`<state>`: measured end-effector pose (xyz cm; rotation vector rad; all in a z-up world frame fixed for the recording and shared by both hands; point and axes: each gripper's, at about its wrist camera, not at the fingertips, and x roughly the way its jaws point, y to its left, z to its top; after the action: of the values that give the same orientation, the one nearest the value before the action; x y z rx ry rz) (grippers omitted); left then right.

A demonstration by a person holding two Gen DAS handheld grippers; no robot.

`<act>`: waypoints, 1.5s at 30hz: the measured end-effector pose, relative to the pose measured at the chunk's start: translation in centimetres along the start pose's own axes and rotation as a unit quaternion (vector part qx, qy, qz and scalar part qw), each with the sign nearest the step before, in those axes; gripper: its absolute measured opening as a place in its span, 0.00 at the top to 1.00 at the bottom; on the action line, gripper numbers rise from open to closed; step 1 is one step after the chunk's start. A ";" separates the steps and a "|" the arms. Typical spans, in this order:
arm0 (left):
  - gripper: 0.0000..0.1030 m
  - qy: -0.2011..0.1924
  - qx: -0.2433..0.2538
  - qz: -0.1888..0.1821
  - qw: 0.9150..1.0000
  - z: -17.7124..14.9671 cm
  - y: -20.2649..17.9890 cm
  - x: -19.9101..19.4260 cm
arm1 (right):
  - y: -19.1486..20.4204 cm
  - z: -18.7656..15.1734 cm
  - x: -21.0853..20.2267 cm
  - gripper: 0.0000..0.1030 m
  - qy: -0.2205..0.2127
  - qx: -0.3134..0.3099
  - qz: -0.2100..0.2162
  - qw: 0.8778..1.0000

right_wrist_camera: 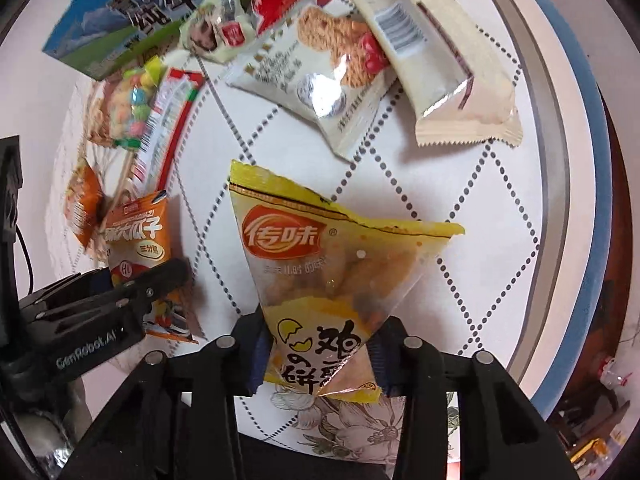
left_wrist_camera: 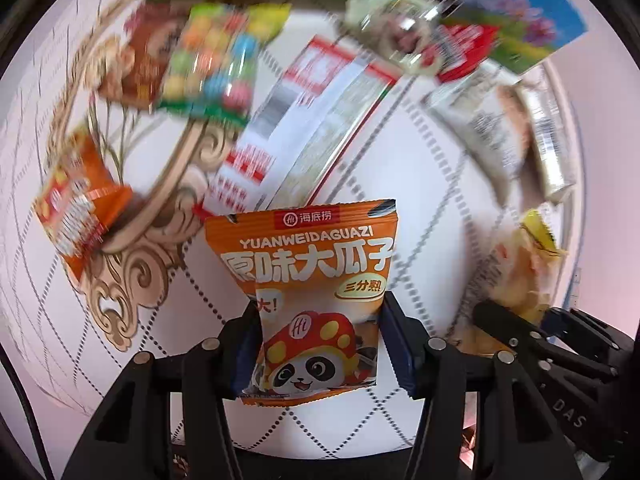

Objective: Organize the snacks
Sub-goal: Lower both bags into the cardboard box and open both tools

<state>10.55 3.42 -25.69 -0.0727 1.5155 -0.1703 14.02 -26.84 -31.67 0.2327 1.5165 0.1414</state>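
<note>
My left gripper [left_wrist_camera: 318, 344] is shut on an orange melon-seed packet [left_wrist_camera: 308, 272] with a panda on it, held above the white table. The same packet [right_wrist_camera: 138, 240] and the left gripper [right_wrist_camera: 132, 288] show at the left of the right wrist view. My right gripper [right_wrist_camera: 320, 356] is shut on a yellow egg-biscuit packet [right_wrist_camera: 320, 264]. That packet [left_wrist_camera: 528, 276] and the right gripper [left_wrist_camera: 520, 332] show at the right edge of the left wrist view.
On the round white table [right_wrist_camera: 440, 208] lie several snacks: a red-and-white packet [left_wrist_camera: 304, 128], a colourful candy bag [left_wrist_camera: 216, 60], an orange packet [left_wrist_camera: 76, 204], a noodle-snack bag [right_wrist_camera: 332, 68], a cream wrapper [right_wrist_camera: 444, 60]. A blue-green milk carton box [right_wrist_camera: 120, 20] stands at the back. The table edge [right_wrist_camera: 568, 160] runs on the right.
</note>
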 end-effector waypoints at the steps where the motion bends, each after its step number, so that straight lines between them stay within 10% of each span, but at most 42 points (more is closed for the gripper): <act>1: 0.49 -0.007 0.002 -0.004 1.000 0.1 -0.2 -0.7 | -0.5 0.1 -0.8 0.62 -0.003 -0.002 0.003 1.000; 12: 0.49 -0.099 -0.008 -0.088 0.991 7.3 -2.1 -12.7 | -0.4 7.2 -12.4 0.63 -0.065 -0.038 0.088 0.993; 19: 0.49 -0.142 0.017 -0.038 0.989 17.8 -1.8 -17.6 | 0.8 19.4 -18.0 0.63 -0.123 -0.087 0.037 0.988; 28: 0.49 -0.089 0.006 0.044 0.995 30.3 1.8 -13.4 | 1.8 33.4 -13.6 0.63 -0.072 -0.085 -0.046 0.993; 37: 0.48 -0.033 -0.004 0.089 0.996 36.0 4.7 -7.5 | 2.4 38.8 -8.9 0.62 -0.034 -0.065 -0.082 0.994; 39: 0.43 -0.032 -0.007 0.081 0.996 36.7 5.3 -7.0 | 2.2 39.2 -8.1 0.35 -0.029 -0.056 -0.090 0.994; 41: 0.14 -0.034 -0.017 0.064 0.997 37.0 5.8 -6.8 | 2.0 39.6 -7.7 0.08 -0.028 -0.052 -0.080 0.995; 45: 0.10 -0.034 -0.018 0.059 0.997 37.2 5.6 -6.7 | 1.6 39.6 -7.5 0.08 -0.032 -0.045 -0.072 0.996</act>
<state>47.69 7.84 -17.88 -0.0173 1.4497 -0.0452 53.19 -29.56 -22.47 0.0545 1.4533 0.0857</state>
